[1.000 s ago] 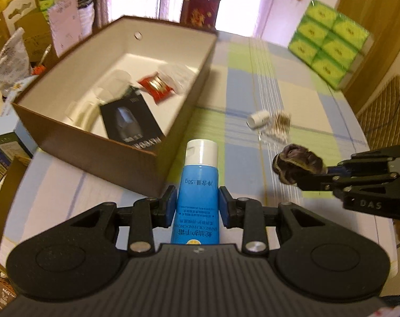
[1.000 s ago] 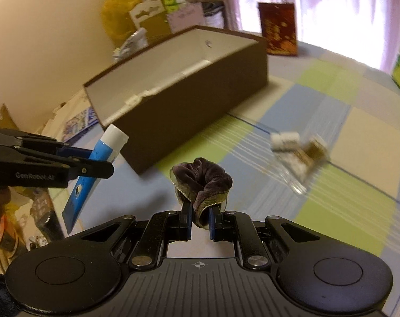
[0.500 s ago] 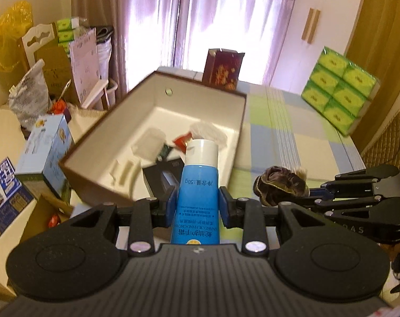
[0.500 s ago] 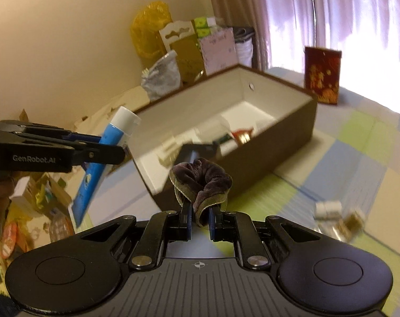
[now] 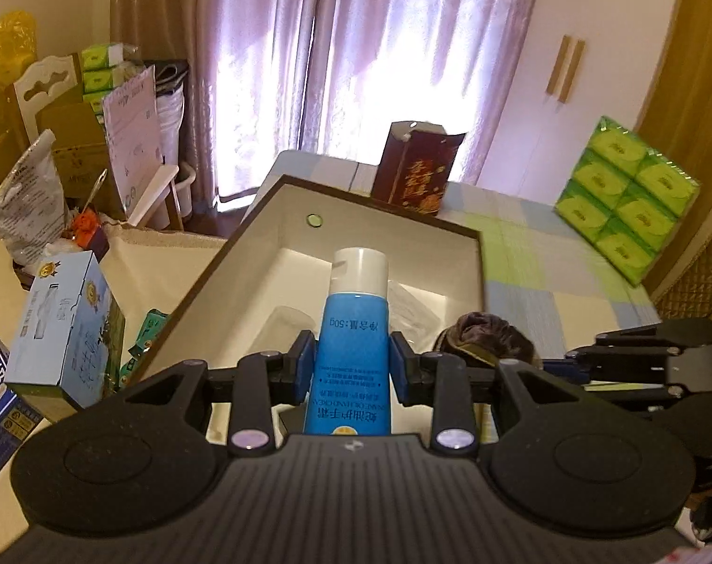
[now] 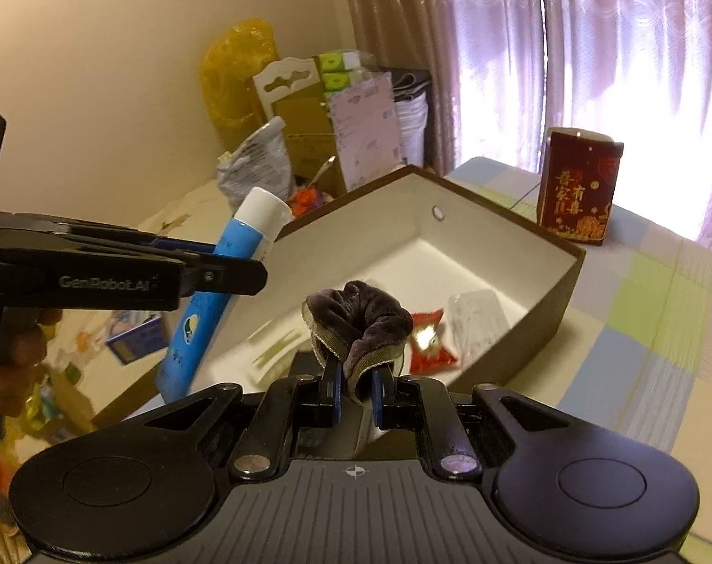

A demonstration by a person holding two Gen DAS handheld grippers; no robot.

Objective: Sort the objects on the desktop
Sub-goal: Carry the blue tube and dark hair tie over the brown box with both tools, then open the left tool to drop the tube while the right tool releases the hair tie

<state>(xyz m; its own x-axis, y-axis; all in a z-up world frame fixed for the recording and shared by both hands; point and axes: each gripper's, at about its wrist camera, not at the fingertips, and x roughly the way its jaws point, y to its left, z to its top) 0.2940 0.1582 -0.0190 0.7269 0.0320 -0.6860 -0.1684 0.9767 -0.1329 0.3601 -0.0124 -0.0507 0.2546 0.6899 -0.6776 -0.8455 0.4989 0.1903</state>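
My left gripper (image 5: 353,366) is shut on a blue hand-cream tube (image 5: 353,348) with a white cap, held over the near part of the brown box (image 5: 393,218). From the right wrist view the same tube (image 6: 215,291) slants above the box's left wall. My right gripper (image 6: 356,392) is shut on a dark velvet scrunchie (image 6: 360,315), also over the box (image 6: 562,277); the scrunchie (image 5: 485,336) shows just right of the tube. Inside the white-lined box lie a red packet (image 6: 428,343), a clear packet (image 6: 475,319) and pale strips (image 6: 276,352).
A red gift carton (image 5: 414,169) stands behind the box on the checked tablecloth (image 5: 534,263). Green tissue packs (image 5: 623,197) lean at the back right. Left of the table sit a blue carton (image 5: 69,329), bags and cardboard clutter (image 5: 50,150). A hand (image 6: 19,357) holds the left gripper.
Both grippers have risen and moved toward the box with their loads, and now hang over its interior. The small bottle and packet on the cloth have dropped out of view.
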